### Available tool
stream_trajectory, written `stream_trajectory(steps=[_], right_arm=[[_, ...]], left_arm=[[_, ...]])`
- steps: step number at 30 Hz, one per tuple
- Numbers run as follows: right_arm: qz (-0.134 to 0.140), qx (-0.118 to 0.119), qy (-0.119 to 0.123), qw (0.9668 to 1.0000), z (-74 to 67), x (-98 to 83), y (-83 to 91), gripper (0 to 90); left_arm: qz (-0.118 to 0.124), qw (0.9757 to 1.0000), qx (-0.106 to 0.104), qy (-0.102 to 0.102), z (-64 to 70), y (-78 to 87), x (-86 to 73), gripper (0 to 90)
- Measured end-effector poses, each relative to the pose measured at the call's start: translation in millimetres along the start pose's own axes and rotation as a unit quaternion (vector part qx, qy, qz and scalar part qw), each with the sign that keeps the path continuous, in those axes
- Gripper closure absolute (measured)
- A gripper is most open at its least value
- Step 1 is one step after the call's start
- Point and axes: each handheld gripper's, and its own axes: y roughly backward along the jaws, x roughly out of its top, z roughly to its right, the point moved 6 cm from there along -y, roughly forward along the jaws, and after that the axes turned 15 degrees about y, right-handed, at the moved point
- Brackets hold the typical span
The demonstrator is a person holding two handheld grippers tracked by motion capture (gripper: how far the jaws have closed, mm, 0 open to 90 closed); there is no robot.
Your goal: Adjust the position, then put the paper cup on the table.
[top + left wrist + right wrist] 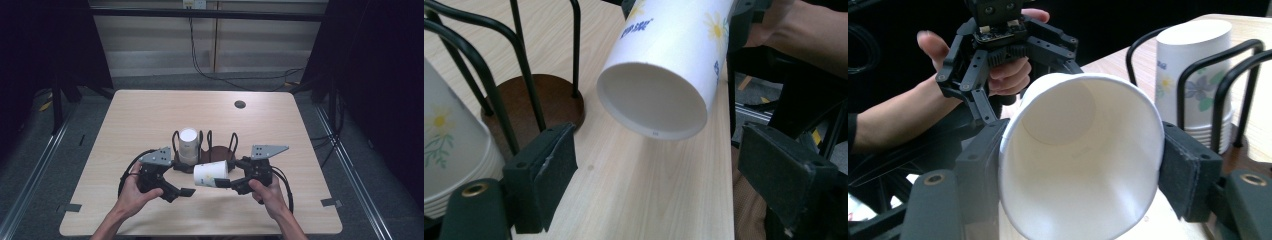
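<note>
A white paper cup (211,174) with a flower print lies sideways in the air, and my right gripper (223,182) is shut on it near its mouth. The right gripper view looks straight into the cup's open mouth (1083,155), squeezed between both black jaws. In the left gripper view the cup's recessed bottom (651,100) faces the camera, above and ahead of my left gripper (649,165). That left gripper (180,186) stands open just left of the cup, with nothing between its jaws.
A black wire cup rack (205,145) on a round brown base (549,100) stands mid-table behind the grippers. An upside-down stack of paper cups (188,145) fills its left slot. A dark round hole (240,104) marks the far tabletop.
</note>
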Motion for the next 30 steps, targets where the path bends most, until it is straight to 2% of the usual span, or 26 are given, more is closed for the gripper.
stream_trajectory(steps=[5,8,11,21,24,27,30], right_arm=[[-0.023,-0.03,-0.003,0.9993,5.4,-1.9,5.6,28.7],[-0.029,-0.04,-0.006,0.9988,8.4,-1.9,10.1,28.8],[-0.036,-0.045,-0.008,0.9983,10.9,-4.0,13.0,28.9],[-0.06,-0.055,-0.011,0.9966,15.4,-11.6,22.5,29.0],[-0.07,-0.06,-0.014,0.9957,16.7,-14.6,28.3,29.0],[-0.094,-0.079,-0.024,0.9921,21.5,-20.1,34.9,29.3],[-0.098,-0.083,-0.031,0.9913,22.7,-21.8,39.6,29.2]], left_arm=[[0.001,0.9999,0.015,0.003,-3.5,4.0,-0.1,16.0],[0.004,1.0,0.004,-0.004,-2.2,6.8,-0.5,16.0],[0.003,0.9999,0.013,-0.004,-4.1,8.3,-1.1,16.0],[-0.003,0.9998,0.019,0.001,-10.0,8.2,-2.8,16.1],[-0.009,0.9997,0.024,0.0,-12.3,8.2,-4.4,16.1],[-0.016,0.9995,0.027,-0.001,-14.8,6.9,-6.5,16.1],[-0.018,0.9994,0.029,-0.001,-15.4,6.1,-7.3,16.1]])
